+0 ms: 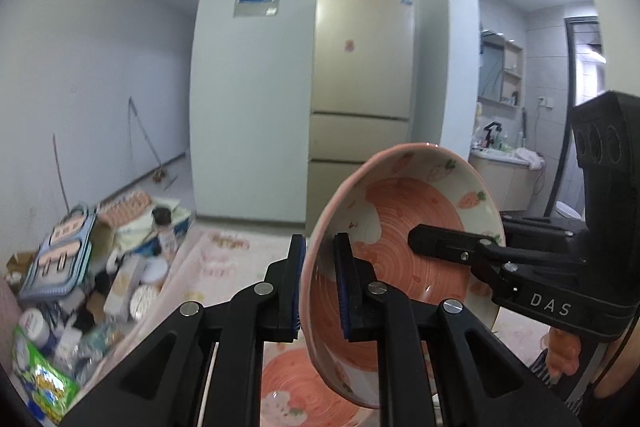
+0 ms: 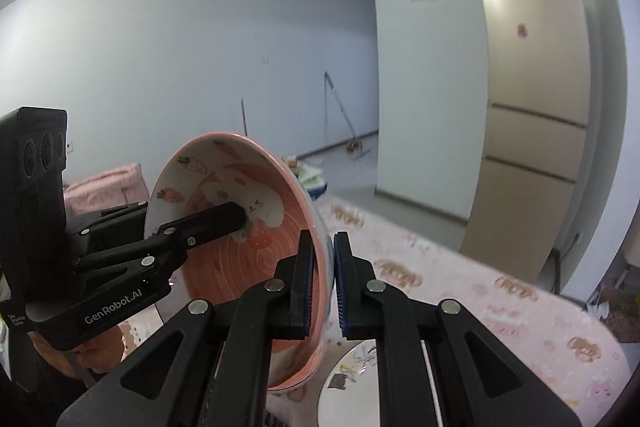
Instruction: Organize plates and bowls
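Observation:
A pink bowl [image 1: 412, 211] with strawberry and rabbit prints hangs tilted on edge above the table, held from both sides. My left gripper [image 1: 322, 267] is shut on its near rim, one pad inside and one outside. From the right, my right gripper's inner finger [image 1: 444, 247] reaches into the bowl. In the right wrist view the same bowl [image 2: 240, 267] has its rim pinched by my right gripper [image 2: 323, 267], while the left gripper's finger [image 2: 208, 223] lies inside it. Another pink striped dish [image 1: 292, 387] sits on the table directly below. A white plate [image 2: 352, 375] lies under my right gripper.
A pink patterned cloth covers the table [image 2: 500, 299]. Boxes, bottles and packets are piled at the table's left [image 1: 80, 287]. A tall beige fridge [image 1: 360, 67] stands against the far wall. A person's hand [image 1: 560, 351] holds the right gripper.

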Tool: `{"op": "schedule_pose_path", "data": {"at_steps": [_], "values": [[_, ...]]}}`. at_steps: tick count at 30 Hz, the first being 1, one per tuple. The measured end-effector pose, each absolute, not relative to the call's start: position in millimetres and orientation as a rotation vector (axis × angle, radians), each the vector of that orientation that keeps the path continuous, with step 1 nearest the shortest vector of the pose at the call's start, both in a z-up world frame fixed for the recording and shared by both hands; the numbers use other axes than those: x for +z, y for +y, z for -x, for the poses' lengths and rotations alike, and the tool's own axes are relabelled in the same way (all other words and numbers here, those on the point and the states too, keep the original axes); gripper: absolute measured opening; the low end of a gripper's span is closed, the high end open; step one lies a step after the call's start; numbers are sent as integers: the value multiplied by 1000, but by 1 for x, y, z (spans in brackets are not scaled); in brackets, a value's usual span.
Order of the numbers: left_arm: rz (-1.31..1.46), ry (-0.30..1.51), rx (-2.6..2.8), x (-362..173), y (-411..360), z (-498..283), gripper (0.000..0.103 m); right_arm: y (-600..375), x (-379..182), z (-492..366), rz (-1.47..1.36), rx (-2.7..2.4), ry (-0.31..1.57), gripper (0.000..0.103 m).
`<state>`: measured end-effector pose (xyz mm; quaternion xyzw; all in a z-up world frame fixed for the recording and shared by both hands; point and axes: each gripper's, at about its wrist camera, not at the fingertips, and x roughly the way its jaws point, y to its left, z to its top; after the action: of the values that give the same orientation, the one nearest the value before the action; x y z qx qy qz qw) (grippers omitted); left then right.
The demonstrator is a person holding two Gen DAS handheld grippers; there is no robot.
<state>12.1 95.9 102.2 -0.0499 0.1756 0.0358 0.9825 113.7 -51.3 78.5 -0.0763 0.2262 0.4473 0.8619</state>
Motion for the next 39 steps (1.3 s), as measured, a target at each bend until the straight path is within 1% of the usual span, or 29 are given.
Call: {"op": "schedule_pose_path", "data": {"at_steps": [15, 21, 31, 39], "values": [[139, 511, 140, 51, 113, -34, 15, -24, 22, -136, 189, 968, 691, 12], [175, 567, 152, 33, 125, -40, 15, -19, -3, -147, 137, 1012, 785, 12], [137, 627, 190, 13, 121, -50, 15, -12, -21, -147, 187, 988, 830, 13], [138, 659, 200, 5, 125, -55, 15, 0, -27, -135, 339, 927, 767, 14]]}}
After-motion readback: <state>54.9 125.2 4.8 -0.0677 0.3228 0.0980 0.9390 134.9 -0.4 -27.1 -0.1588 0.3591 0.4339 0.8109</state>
